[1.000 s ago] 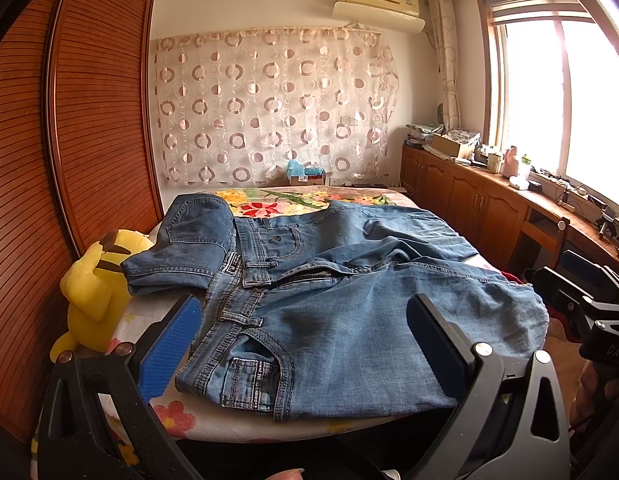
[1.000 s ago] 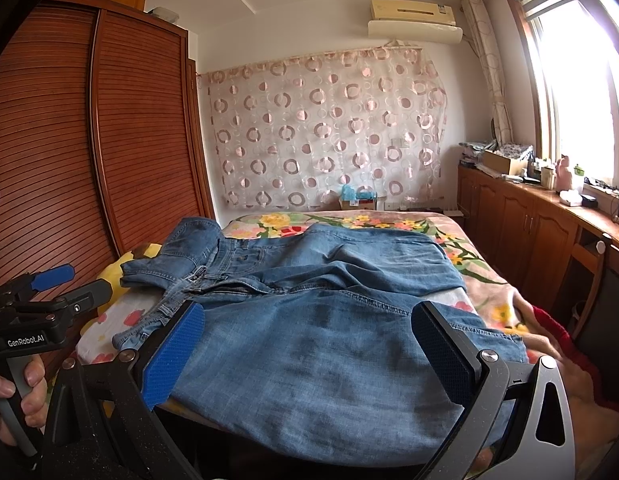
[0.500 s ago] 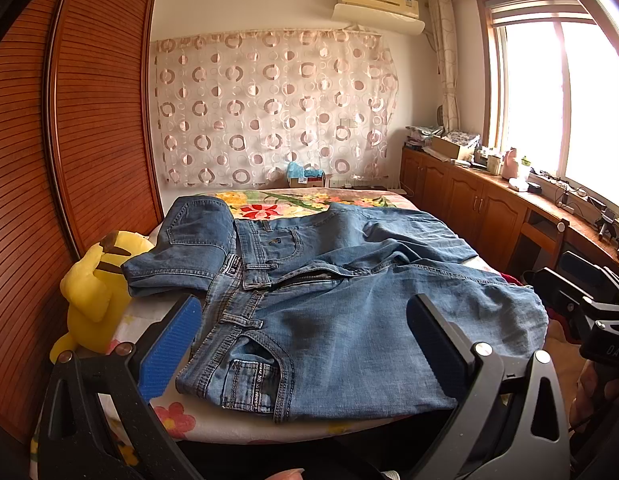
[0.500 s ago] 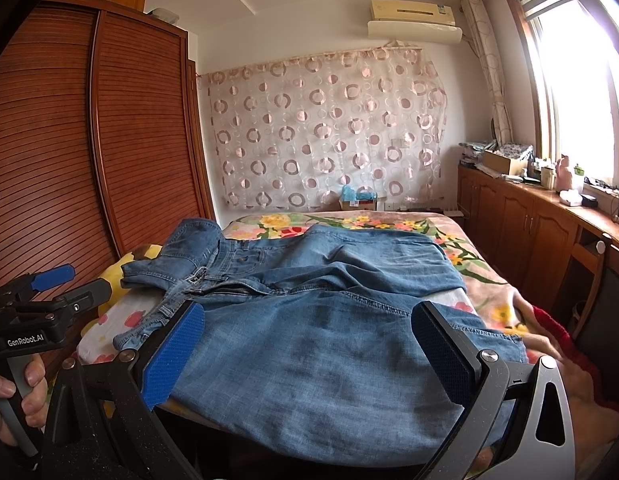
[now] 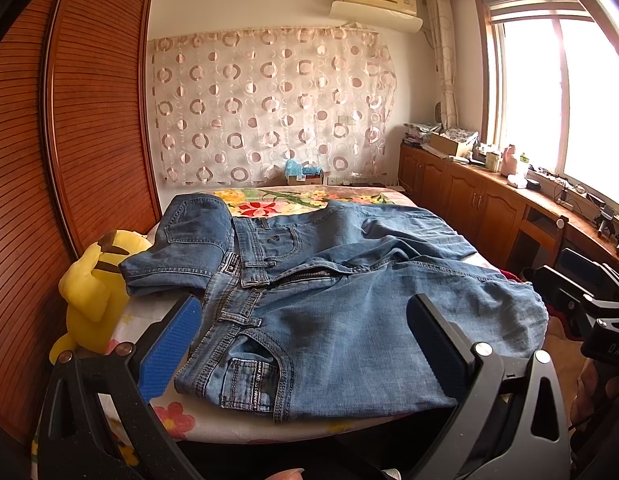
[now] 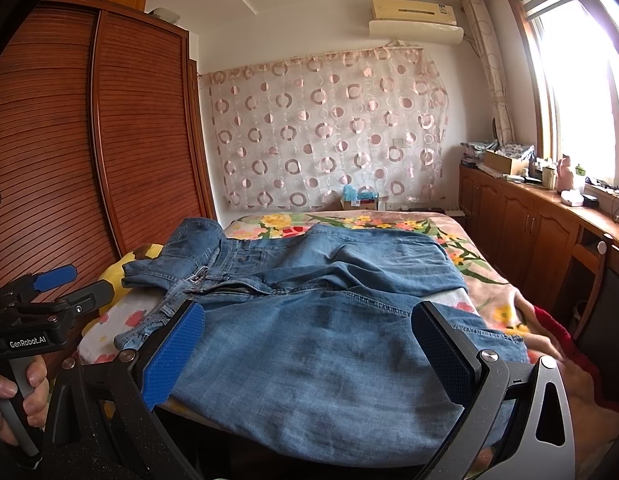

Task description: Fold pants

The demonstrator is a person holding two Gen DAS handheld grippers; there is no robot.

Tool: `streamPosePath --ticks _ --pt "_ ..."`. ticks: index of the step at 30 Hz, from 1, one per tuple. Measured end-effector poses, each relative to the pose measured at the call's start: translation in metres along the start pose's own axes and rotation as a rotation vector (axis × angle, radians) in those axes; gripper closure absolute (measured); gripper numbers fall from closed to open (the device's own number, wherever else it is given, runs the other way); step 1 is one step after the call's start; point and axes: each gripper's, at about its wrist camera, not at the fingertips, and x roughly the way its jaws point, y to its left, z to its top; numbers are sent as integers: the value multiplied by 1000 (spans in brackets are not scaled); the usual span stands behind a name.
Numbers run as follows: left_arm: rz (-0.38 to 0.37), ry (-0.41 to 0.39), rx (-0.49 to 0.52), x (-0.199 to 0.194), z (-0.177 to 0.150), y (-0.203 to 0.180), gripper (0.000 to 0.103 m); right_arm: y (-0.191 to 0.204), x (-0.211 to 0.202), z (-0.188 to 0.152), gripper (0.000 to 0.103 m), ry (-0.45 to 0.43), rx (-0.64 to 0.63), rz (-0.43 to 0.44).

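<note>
Blue jeans point(image 5: 333, 304) lie rumpled across the near end of a bed point(image 5: 177, 420), waistband to the left, legs running right; the far leg crosses under the near one. Folded denim point(image 5: 185, 248) sits at the far left. My left gripper point(image 5: 301, 344) is open, held in front of the waistband pocket, touching nothing. In the right wrist view the jeans point(image 6: 321, 344) fill the bed's near edge. My right gripper point(image 6: 309, 352) is open before the near leg, holding nothing. The left gripper point(image 6: 49, 292) shows there at far left, held by a hand point(image 6: 13, 396).
A yellow plush toy point(image 5: 89, 300) lies at the bed's left edge beside a wooden wardrobe point(image 5: 69, 140). Wooden cabinets point(image 5: 481, 208) with clutter line the right wall under a window. A floral bedspread point(image 6: 389, 228) covers the far bed. A red cloth point(image 6: 557, 332) hangs off at right.
</note>
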Motion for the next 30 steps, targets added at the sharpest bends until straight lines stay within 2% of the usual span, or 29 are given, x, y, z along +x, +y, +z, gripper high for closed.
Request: streamPosePath --ticks 11,30 --pt "-24 89 -13 31 -18 15 0 -14 14 -3 0 67 0 -7" --pt "70 163 -51 66 -45 74 0 -30 40 6 1 181 -73 -64"
